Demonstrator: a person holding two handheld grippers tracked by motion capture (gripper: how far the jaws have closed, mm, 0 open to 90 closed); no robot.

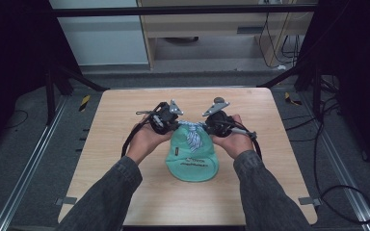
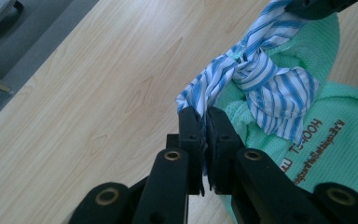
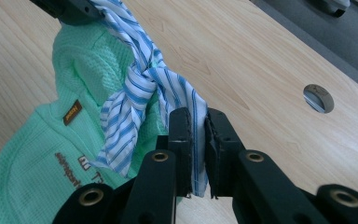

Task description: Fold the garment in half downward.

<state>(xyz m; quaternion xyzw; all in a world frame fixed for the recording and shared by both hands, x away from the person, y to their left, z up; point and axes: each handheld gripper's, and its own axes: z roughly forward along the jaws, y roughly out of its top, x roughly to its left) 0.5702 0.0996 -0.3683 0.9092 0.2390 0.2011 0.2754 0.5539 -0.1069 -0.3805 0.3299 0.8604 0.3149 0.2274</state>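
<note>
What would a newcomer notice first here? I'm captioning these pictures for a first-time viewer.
A mint-green waffle-knit garment with dark lettering lies mid-table on the light wooden table. At its far end a blue-and-white striped cloth strip is knotted, each end clamped: left gripper, right gripper.

Left tongs [image 1: 173, 121] and right tongs [image 1: 203, 122] clamped, facing inward.

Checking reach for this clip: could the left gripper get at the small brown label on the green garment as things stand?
Probably not yet: the left gripper is shut on the striped cloth, so it must let go first. The brown label itself lies uncovered.
</note>
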